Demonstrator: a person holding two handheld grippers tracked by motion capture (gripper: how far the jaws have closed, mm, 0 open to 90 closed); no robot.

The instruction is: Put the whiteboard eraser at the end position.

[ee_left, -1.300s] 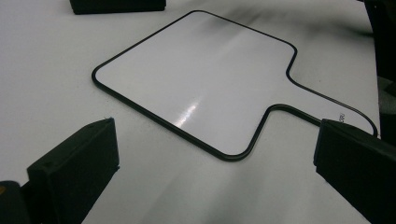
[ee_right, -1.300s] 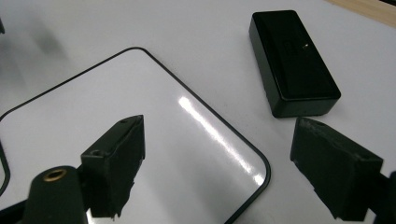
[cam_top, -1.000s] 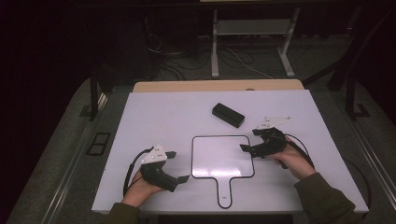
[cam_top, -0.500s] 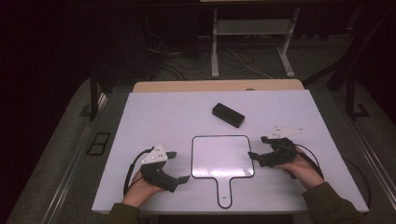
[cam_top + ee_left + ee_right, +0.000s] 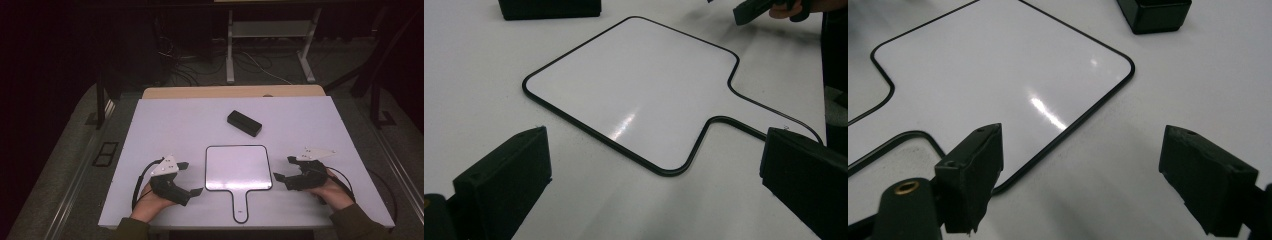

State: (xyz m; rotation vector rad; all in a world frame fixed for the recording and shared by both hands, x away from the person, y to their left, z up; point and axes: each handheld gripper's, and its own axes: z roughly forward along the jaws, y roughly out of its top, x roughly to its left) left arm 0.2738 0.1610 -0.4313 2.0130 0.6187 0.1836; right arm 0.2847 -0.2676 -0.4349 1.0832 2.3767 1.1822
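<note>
The right gripper [image 5: 281, 169], jaws apart and empty, sits just beside the right edge of the handled whiteboard [image 5: 239, 167], which lies flat at the table's [image 5: 175, 120] near middle. The left gripper [image 5: 191, 178], equally open and empty, flanks its left edge. The right gripper view shows the board's lower corner [image 5: 1013, 100] between its jaws; the high view adds the black eraser [image 5: 244, 123] beyond.

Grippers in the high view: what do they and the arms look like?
Both the left gripper and the right gripper are black, each with two blocky black fingers, a grey three-cornered plate on top and a black cable trailing behind. The person's sleeves are dark olive.
</note>
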